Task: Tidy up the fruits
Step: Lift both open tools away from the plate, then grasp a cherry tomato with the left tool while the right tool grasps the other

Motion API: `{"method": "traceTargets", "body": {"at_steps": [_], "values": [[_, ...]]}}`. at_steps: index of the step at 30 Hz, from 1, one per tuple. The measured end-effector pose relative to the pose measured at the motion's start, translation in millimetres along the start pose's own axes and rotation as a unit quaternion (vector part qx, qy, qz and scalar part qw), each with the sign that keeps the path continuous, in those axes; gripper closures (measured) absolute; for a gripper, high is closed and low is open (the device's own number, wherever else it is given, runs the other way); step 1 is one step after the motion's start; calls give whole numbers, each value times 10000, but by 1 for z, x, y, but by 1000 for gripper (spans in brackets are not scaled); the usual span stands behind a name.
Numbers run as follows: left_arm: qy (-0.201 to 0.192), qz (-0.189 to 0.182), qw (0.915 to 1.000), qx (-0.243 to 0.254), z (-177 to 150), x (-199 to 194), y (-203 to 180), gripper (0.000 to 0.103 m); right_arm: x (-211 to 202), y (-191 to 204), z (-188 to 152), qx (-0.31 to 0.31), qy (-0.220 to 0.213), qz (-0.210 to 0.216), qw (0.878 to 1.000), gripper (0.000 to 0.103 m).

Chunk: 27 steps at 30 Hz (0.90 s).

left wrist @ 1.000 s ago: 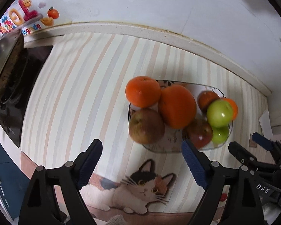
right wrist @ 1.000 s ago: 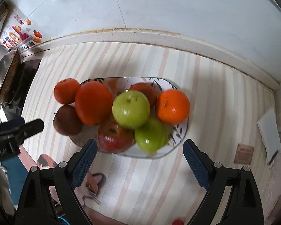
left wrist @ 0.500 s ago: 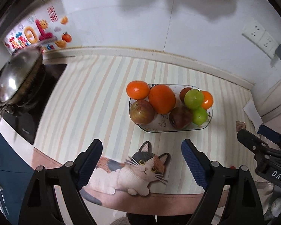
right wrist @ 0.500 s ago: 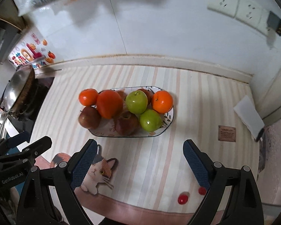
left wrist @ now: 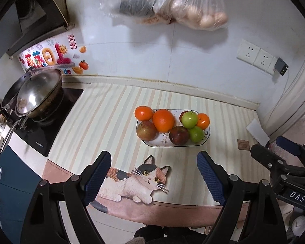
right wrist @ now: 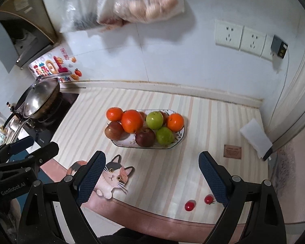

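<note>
A patterned oval plate (left wrist: 207, 138) (right wrist: 182, 135) on the striped counter holds oranges (left wrist: 163, 120) (right wrist: 132, 121), green apples (left wrist: 189, 120) (right wrist: 154, 120) and red apples (left wrist: 146, 130) (right wrist: 145, 136), piled together. Two small red cherry tomatoes (right wrist: 190, 205) lie near the counter's front edge on the right. My left gripper (left wrist: 153, 173) is open and empty, well back from the plate above the cat picture. My right gripper (right wrist: 151, 174) is open and empty, also back from the plate.
A lidded wok (left wrist: 37, 93) sits on the black hob (left wrist: 50, 126) at the left. Plastic bags (left wrist: 172, 4) hang on the wall above. A white cloth (right wrist: 255, 137) and a brown tag (right wrist: 232, 151) lie at the right. Wall sockets (right wrist: 242, 37) are at upper right.
Both grippers have pulled back and up from the plate, so the fruit looks smaller and the whole counter, wall and hanging bags have come into view. Both stay open.
</note>
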<state>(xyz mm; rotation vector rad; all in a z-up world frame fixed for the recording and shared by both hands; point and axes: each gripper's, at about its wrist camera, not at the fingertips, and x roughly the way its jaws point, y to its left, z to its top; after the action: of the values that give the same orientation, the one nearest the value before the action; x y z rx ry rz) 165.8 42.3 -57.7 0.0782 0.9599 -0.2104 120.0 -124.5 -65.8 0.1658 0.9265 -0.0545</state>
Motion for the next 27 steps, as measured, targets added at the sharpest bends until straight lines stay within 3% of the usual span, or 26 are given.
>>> {"method": "traceTargets", "body": {"at_steps": [8,14,21,27], "values": [[-112,24,9999,47,-11,-18,-10,17,-30,1,-2,-43,-237,105,9997,8],[44,-27,10000,-20,-16,-10,-18,17,-25,-13,-4,91,-108,198,9997,6],[626,-23,9979,194,-27,36,-52,17,9,-74,-18,696,354,71,9969,5],[1377,-111,9886,594,-48,105,-102,17,62,-148,-57,1153,930,-346,9884,6]]}}
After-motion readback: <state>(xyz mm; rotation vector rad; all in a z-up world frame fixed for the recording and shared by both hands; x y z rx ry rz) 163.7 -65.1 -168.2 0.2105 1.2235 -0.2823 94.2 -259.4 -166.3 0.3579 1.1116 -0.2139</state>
